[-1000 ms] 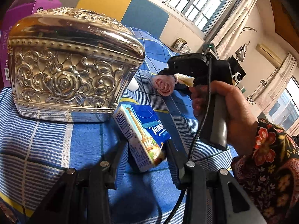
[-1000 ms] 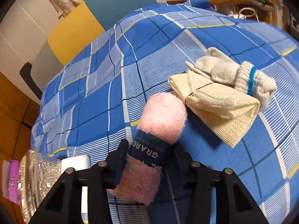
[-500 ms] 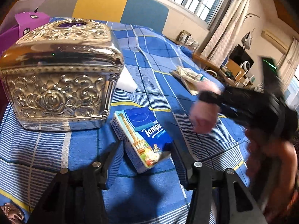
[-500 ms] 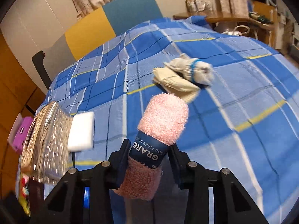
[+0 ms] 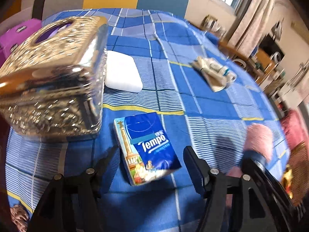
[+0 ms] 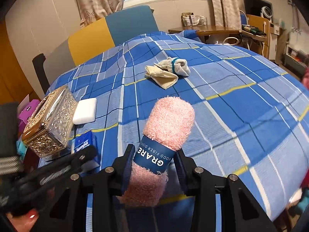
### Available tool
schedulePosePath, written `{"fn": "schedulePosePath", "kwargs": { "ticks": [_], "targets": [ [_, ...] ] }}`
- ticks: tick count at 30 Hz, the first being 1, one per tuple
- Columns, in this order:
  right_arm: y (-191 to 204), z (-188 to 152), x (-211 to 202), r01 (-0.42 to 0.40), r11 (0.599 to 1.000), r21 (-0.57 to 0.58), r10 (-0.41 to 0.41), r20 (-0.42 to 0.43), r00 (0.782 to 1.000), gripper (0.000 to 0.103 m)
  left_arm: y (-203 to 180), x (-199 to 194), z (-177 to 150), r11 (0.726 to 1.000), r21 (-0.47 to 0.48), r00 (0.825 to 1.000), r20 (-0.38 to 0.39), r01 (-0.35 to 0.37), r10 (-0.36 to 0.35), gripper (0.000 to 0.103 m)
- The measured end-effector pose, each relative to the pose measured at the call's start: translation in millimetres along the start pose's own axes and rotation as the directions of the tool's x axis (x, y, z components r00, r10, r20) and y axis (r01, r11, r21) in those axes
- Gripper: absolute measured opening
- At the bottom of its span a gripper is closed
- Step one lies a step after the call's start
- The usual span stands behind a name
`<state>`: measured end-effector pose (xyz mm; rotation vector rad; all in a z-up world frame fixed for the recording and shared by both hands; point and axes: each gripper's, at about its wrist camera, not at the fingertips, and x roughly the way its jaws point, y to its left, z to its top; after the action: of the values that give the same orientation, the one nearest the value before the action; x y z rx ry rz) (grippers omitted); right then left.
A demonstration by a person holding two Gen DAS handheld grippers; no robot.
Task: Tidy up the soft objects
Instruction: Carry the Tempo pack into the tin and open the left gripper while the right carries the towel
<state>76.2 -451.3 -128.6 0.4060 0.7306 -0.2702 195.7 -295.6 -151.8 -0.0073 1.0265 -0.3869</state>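
Pink rolled towel [image 6: 166,141], fluffy and bound by a dark blue paper band printed with white letters, sits pinched between the fingers of the right hand-held gripper [image 6: 152,160], its free end pointing toward 12 o'clock above the blue plaid bedspread [image 6: 241,104]. In the right wrist view a small heap of soft things lies on the bed at 12 o'clock of the towel, well apart from it: a cream folded cloth [image 6: 164,76] touching a white sock with a teal stripe [image 6: 177,65]. At 10 o'clock a white sponge block [image 6: 85,111] lies just beside an ornate silver tissue box [image 6: 50,121], and a blue Tempo tissue pack [image 6: 83,145] peeks out at 9 o'clock, partly hidden by the other tool. In the left wrist view the left hand-held gripper [image 5: 152,166] is spread wide, with the Tempo pack [image 5: 146,147] lying flat on the bedspread between its fingers; whether they touch it is unclear. The silver box [image 5: 52,89] fills the 10 o'clock side, the sponge [image 5: 121,73] behind its corner, and the cloth and sock heap [image 5: 214,73] at 1 o'clock. The towel [image 5: 258,141] shows blurred at 3 o'clock. A yellow and teal headboard [image 6: 115,32] stands behind the bed.
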Motion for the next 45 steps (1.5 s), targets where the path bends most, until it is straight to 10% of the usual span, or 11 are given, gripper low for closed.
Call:
{"fn": "schedulePosePath", "kwargs": {
  "ticks": [24,45],
  "targets": [
    [31.5,-33.2,-40.8,-0.039,0.999,0.035,0.038,0.027,0.999,0.041,40.1,-118.3,-54.4,0.967,0.156,0.96,0.165,0.201,-0.226,0.057],
    [110.2,-38.0,-64.7,-0.128,0.988,-0.085,0.133,0.055,0.99,0.04,207.7,-194.8,-51.4,0.994,-0.014,0.949,0.299,0.106,-0.097,0.057]
  ]
}}
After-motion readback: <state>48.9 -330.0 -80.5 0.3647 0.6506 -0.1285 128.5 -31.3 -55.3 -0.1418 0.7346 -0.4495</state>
